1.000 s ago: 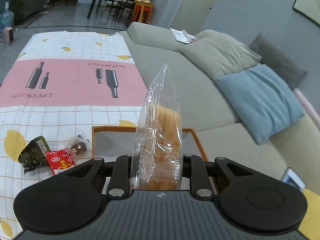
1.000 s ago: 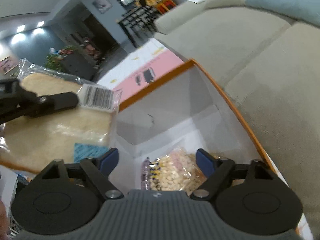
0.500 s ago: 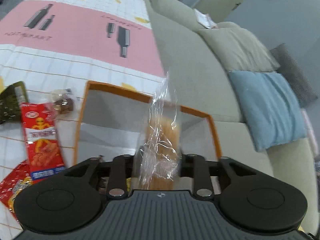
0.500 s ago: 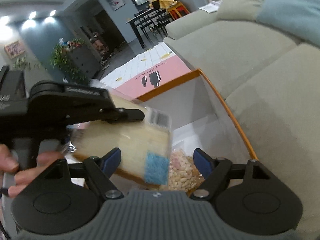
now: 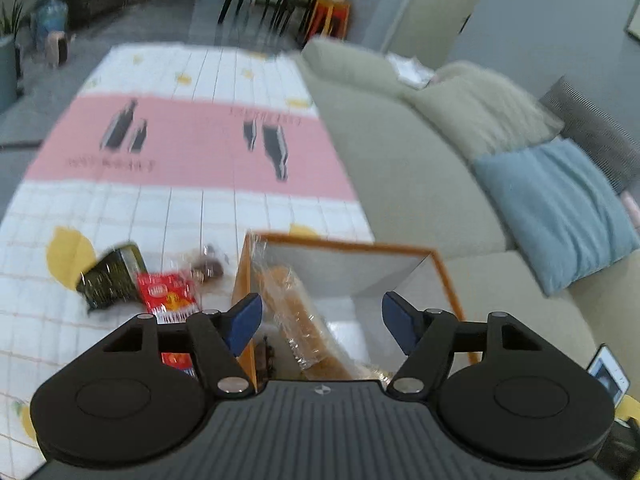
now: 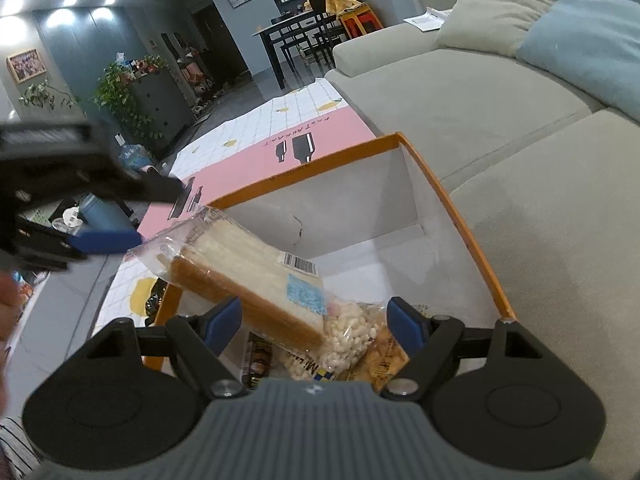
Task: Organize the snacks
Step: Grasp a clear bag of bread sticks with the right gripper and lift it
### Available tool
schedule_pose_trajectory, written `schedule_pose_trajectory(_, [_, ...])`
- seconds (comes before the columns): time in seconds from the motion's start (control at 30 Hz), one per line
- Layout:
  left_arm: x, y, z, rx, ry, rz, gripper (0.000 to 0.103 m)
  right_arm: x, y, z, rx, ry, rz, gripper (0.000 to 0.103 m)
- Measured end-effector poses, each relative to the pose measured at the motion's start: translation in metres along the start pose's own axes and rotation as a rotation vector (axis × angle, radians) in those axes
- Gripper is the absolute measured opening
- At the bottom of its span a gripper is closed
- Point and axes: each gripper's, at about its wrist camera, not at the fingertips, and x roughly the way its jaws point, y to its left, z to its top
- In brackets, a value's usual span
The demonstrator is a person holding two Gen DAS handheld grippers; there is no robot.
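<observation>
An orange-rimmed box (image 5: 344,245) (image 6: 476,248) stands on the mat beside the sofa. A bagged bread loaf (image 5: 298,312) (image 6: 248,276) leans on the box's left wall, free of any fingers. My left gripper (image 5: 320,320) is open and empty just above the box; it also shows at the left of the right wrist view (image 6: 120,216). My right gripper (image 6: 314,322) is open and empty over the box's near end. A bag of pale puffed snacks (image 6: 348,330) and other packets lie inside the box.
On the checked mat (image 5: 180,200) left of the box lie a dark green packet (image 5: 110,278), a red packet (image 5: 170,296) and a small brown wrapped snack (image 5: 208,268). A grey sofa (image 5: 420,184) with a blue cushion (image 5: 560,208) runs along the right.
My left gripper lowered the bread into the box, opened and let it go, then drew back. The bread now leans in the box. My right gripper stayed open.
</observation>
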Motion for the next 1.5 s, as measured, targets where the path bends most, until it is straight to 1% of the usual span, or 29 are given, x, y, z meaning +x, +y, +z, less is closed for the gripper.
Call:
schedule_pose_trajectory(0.07, [-0.018, -0.004, 0.003, 0.034, -0.041, -0.015, 0.081, -0.002, 0.003, -0.001, -0.011, -0.005, -0.004, 0.078])
schedule_pose_trajectory(0.1, [-0.026, -0.006, 0.004, 0.050, -0.060, -0.009, 0.081, -0.002, 0.005, -0.001, -0.015, -0.006, -0.007, 0.078])
schedule_pose_trajectory(0.2, [-0.048, -0.009, 0.006, 0.093, -0.122, 0.033, 0.081, -0.006, 0.012, -0.003, -0.027, -0.016, -0.019, 0.078])
schedule_pose_trajectory(0.3, [-0.070, -0.002, 0.005, 0.124, -0.164, 0.079, 0.081, -0.013, 0.018, -0.004, -0.038, -0.040, -0.021, 0.078])
schedule_pose_trajectory(0.37, [-0.080, 0.005, -0.001, 0.140, -0.177, 0.110, 0.081, -0.015, 0.022, -0.006, -0.060, -0.059, -0.020, 0.070])
schedule_pose_trajectory(0.4, [-0.084, 0.010, -0.005, 0.146, -0.185, 0.124, 0.081, -0.015, 0.025, -0.006, -0.079, -0.060, -0.014, 0.058])
schedule_pose_trajectory(0.43, [-0.087, 0.015, -0.011, 0.156, -0.187, 0.138, 0.082, -0.015, 0.028, -0.006, -0.097, -0.051, -0.008, 0.055])
schedule_pose_trajectory(0.47, [-0.089, 0.020, -0.017, 0.166, -0.185, 0.149, 0.082, -0.013, 0.032, -0.006, -0.123, -0.036, -0.007, 0.055])
schedule_pose_trajectory(0.5, [-0.090, 0.026, -0.023, 0.177, -0.181, 0.159, 0.082, -0.012, 0.036, -0.006, -0.151, -0.025, -0.012, 0.059])
schedule_pose_trajectory(0.53, [-0.089, 0.033, -0.030, 0.187, -0.172, 0.167, 0.082, -0.008, 0.042, -0.007, -0.200, -0.009, -0.022, 0.069])
schedule_pose_trajectory(0.57, [-0.089, 0.038, -0.035, 0.190, -0.164, 0.174, 0.082, -0.003, 0.048, -0.007, -0.245, 0.000, -0.040, 0.073])
schedule_pose_trajectory(0.6, [-0.086, 0.045, -0.040, 0.186, -0.155, 0.182, 0.082, 0.003, 0.054, -0.007, -0.295, 0.002, -0.066, 0.076])
schedule_pose_trajectory(0.67, [-0.080, 0.059, -0.046, 0.161, -0.136, 0.193, 0.082, 0.018, 0.063, -0.005, -0.362, 0.017, -0.109, 0.076])
schedule_pose_trajectory(0.7, [-0.074, 0.066, -0.048, 0.149, -0.121, 0.200, 0.082, 0.028, 0.067, -0.002, -0.377, 0.050, -0.121, 0.073])
schedule_pose_trajectory(0.77, [-0.069, 0.077, -0.050, 0.145, -0.098, 0.212, 0.082, 0.045, 0.070, 0.003, -0.377, 0.103, -0.111, 0.072])
schedule_pose_trajectory(0.8, [-0.065, 0.082, -0.050, 0.151, -0.090, 0.220, 0.082, 0.053, 0.072, 0.004, -0.374, 0.124, -0.103, 0.067])
schedule_pose_trajectory(0.83, [-0.063, 0.086, -0.051, 0.158, -0.087, 0.232, 0.082, 0.063, 0.075, 0.006, -0.380, 0.168, -0.100, 0.061])
schedule_pose_trajectory(0.87, [-0.061, 0.090, -0.052, 0.165, -0.086, 0.245, 0.082, 0.069, 0.077, 0.008, -0.387, 0.193, -0.096, 0.057])
schedule_pose_trajectory(0.9, [-0.061, 0.095, -0.054, 0.166, -0.086, 0.255, 0.082, 0.072, 0.079, 0.009, -0.405, 0.179, -0.103, 0.051])
schedule_pose_trajectory(0.93, [-0.060, 0.100, -0.055, 0.165, -0.086, 0.264, 0.082, 0.076, 0.080, 0.010, -0.424, 0.183, -0.113, 0.044])
schedule_pose_trajectory(0.97, [-0.058, 0.103, -0.055, 0.160, -0.081, 0.274, 0.082, 0.080, 0.080, 0.012, -0.427, 0.198, -0.118, 0.043])
schedule_pose_trajectory(1.03, [-0.055, 0.109, -0.055, 0.149, -0.068, 0.282, 0.082, 0.078, 0.080, 0.013, -0.438, 0.176, -0.125, 0.035])
schedule_pose_trajectory(1.07, [-0.055, 0.112, -0.054, 0.142, -0.063, 0.280, 0.082, 0.075, 0.082, 0.012, -0.453, 0.163, -0.133, 0.032])
schedule_pose_trajectory(1.1, [-0.053, 0.114, -0.054, 0.132, -0.057, 0.274, 0.082, 0.072, 0.084, 0.012, -0.477, 0.144, -0.151, 0.029])
schedule_pose_trajectory(1.2, [-0.053, 0.124, -0.056, 0.121, -0.043, 0.261, 0.082, 0.057, 0.090, 0.012, -0.538, 0.081, -0.201, 0.023])
schedule_pose_trajectory(1.27, [-0.051, 0.126, -0.057, 0.127, -0.037, 0.261, 0.082, 0.044, 0.093, 0.013, -0.572, 0.021, -0.234, 0.021])
schedule_pose_trajectory(1.33, [-0.049, 0.128, -0.059, 0.132, -0.030, 0.270, 0.082, 0.037, 0.097, 0.013, -0.619, -0.031, -0.294, 0.021])
schedule_pose_trajectory(1.5, [-0.046, 0.133, -0.061, 0.125, -0.008, 0.266, 0.081, 0.031, 0.100, 0.008, -0.783, -0.081, -0.445, 0.021])
